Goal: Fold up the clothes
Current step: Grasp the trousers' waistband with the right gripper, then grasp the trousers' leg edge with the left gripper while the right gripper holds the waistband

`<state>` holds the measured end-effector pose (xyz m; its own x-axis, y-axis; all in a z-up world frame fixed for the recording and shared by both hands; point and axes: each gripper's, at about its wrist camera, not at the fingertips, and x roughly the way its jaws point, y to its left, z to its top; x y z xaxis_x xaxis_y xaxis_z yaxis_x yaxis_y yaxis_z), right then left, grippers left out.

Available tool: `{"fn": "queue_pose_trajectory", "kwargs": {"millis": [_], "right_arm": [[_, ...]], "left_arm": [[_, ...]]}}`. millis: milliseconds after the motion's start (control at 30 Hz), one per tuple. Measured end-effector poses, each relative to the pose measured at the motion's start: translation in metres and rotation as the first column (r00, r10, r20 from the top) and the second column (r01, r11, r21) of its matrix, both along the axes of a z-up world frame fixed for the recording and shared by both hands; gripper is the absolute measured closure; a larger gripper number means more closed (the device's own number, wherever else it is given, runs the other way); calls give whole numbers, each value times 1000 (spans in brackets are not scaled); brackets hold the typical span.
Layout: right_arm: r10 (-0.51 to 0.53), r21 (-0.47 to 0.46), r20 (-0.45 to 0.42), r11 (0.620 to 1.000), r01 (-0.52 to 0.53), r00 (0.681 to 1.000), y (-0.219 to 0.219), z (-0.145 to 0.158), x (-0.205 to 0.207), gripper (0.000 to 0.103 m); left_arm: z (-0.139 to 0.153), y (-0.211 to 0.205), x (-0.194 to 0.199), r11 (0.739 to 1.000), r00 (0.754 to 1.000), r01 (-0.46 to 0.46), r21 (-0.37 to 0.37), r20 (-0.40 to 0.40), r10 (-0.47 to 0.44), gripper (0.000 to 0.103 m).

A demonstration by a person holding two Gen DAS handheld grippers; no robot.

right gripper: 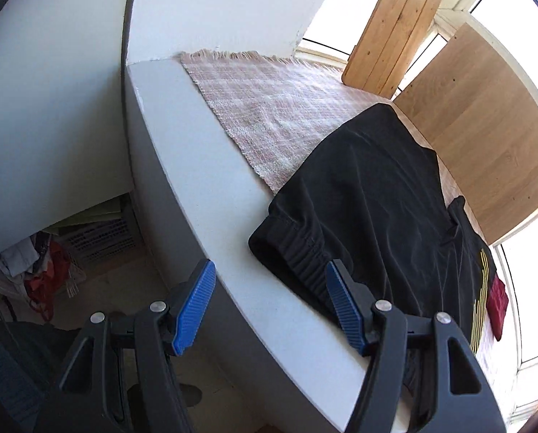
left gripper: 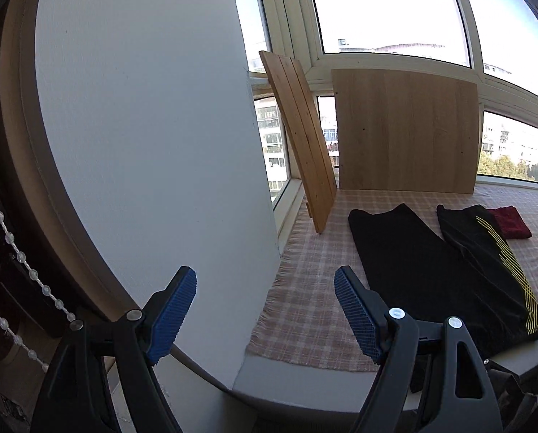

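Note:
A pair of black shorts with yellow side stripes (left gripper: pixel 438 267) lies flat on a pink checked cloth (left gripper: pixel 315 288), legs pointing towards the window. In the right wrist view the shorts (right gripper: pixel 373 187) show their elastic waistband at the ledge's front edge. A small folded dark red garment (left gripper: pixel 510 222) lies beyond them, also in the right wrist view (right gripper: pixel 498 301). My left gripper (left gripper: pixel 265 310) is open and empty, left of the shorts near the white wall. My right gripper (right gripper: pixel 269 303) is open and empty, its right finger (right gripper: pixel 344 306) just in front of the waistband.
Two wooden boards (left gripper: pixel 406 130) lean against the windows at the back of the ledge. A white wall (left gripper: pixel 153 126) stands at the left. The white ledge (right gripper: pixel 211 195) drops to the floor, where a basket with clothes (right gripper: pixel 48 267) sits.

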<state>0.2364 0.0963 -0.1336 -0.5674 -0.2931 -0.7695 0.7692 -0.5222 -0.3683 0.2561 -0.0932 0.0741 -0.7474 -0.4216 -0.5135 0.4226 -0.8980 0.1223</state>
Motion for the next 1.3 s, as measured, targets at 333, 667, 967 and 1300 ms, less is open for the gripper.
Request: {"fn": "queue_pose_trajectory", "kwargs": {"millis": [333,667,967,1300], "right_arm": [[-282,-56,-17,958,281,959,-24,-12,-3,40],[-358,-100,-19,930,355,933,-29,-20,-8,77],[-341,-184,98,917,354,935,-12,-13,-21,94],[-267,-214,133,932,291,954,5,5,-32,94]], "left_arm": [[-10,17,-11,981,984,179,78,-10,-178,25],[-37,22,-12,967,970,229,113,52,-236,25],[-42,17,-13,971,974,212,108,64,-219,25],[-84,24,-125,970,971,184,161,121,-204,25]]}}
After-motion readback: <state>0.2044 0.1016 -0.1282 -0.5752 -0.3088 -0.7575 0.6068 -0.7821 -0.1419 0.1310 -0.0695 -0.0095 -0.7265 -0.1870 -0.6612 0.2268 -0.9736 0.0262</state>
